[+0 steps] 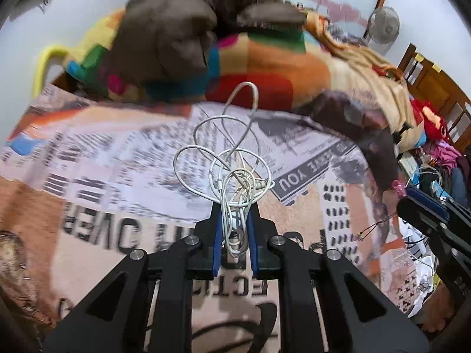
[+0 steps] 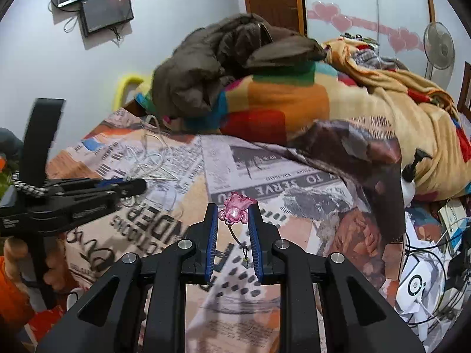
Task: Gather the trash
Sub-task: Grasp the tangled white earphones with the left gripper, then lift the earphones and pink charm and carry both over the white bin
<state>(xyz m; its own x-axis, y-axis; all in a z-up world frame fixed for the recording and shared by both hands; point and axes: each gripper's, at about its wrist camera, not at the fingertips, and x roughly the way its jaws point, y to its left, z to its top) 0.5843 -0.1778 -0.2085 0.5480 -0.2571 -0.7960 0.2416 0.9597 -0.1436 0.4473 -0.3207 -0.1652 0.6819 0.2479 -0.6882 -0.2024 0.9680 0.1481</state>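
My left gripper (image 1: 234,214) is shut on a tangled white cable (image 1: 232,164) and holds it above the newspaper-print bedsheet (image 1: 103,153). My right gripper (image 2: 233,213) is shut on a small pink plastic charm (image 2: 235,207) with a thin dark cord (image 2: 240,242) hanging between the fingers. The left gripper with the white cable (image 2: 147,158) shows at the left of the right wrist view (image 2: 129,186). The right gripper shows at the right edge of the left wrist view (image 1: 412,200).
A brown jacket (image 2: 223,58) lies on a multicoloured blanket (image 2: 279,103) at the back of the bed. A tan blanket (image 2: 412,103), a white pump bottle (image 2: 409,182), cables and papers (image 2: 424,279) lie at the right. A fan (image 2: 438,45) stands by the wall.
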